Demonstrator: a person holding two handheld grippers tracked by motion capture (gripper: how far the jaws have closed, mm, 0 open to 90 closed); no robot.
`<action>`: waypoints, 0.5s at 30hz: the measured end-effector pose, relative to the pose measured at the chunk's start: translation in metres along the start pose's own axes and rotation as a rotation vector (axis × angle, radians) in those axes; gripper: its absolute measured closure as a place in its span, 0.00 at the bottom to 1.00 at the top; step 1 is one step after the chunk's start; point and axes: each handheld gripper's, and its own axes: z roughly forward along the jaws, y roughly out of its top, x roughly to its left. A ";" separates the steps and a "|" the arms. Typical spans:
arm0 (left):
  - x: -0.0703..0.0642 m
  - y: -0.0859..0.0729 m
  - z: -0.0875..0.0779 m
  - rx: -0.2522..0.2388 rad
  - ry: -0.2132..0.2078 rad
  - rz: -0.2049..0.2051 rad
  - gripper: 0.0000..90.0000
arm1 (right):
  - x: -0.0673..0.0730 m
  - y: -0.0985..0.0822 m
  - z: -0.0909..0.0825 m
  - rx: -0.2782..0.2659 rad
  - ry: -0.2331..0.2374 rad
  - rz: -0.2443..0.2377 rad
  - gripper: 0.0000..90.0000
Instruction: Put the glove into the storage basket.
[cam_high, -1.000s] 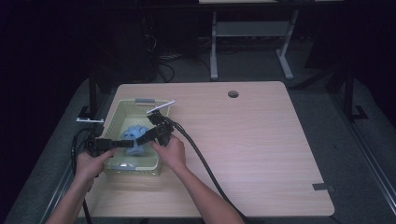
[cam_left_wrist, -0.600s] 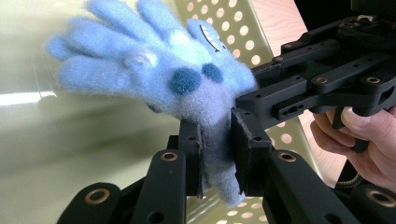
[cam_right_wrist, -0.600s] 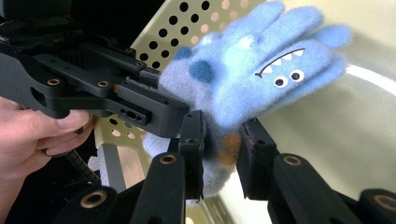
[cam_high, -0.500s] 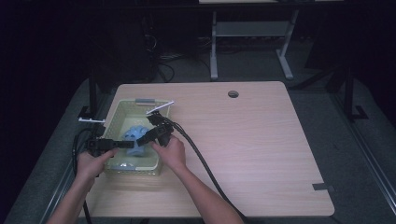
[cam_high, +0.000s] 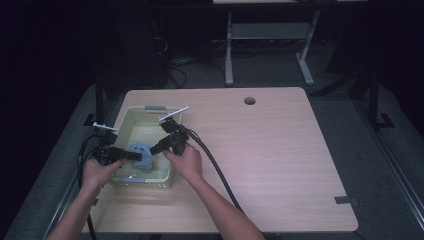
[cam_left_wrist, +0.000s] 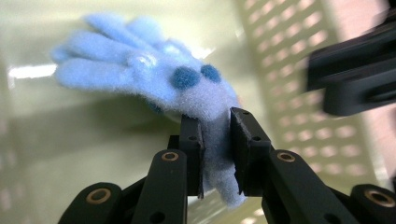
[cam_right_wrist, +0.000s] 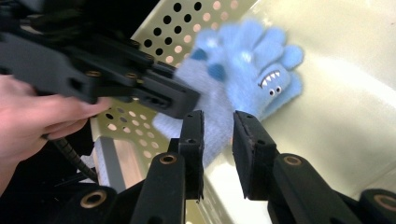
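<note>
**Glove pinched at the cuff, fingers pointing away**

The glove (cam_left_wrist: 154, 79) lies in the basket (cam_high: 125, 127). The left gripper (cam_left_wrist: 215, 140) is clamped on its cuff; the long axis runs straight ahead of those jaws, fingers farthest. The right gripper (cam_right_wrist: 218, 140) stands slightly apart, pads not pressing, cuff just beyond its tips.

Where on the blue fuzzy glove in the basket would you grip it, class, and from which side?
Grip the blue glove at its cuff, coming from the wrist end along its length. The cuff is a narrow band that fits between the jaws, as the left gripper shows; the splayed fingers point away into the basket.
</note>
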 end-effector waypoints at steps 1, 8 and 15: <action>0.000 0.001 0.001 0.022 0.017 0.005 0.83 | 0.000 -0.001 -0.001 0.000 -0.001 -0.004 0.81; -0.006 0.004 0.010 0.108 0.107 0.027 0.73 | -0.002 -0.003 -0.007 -0.008 0.009 -0.005 0.81; -0.002 0.006 -0.012 0.071 0.147 0.049 0.69 | 0.001 -0.003 -0.012 -0.020 0.014 -0.014 0.80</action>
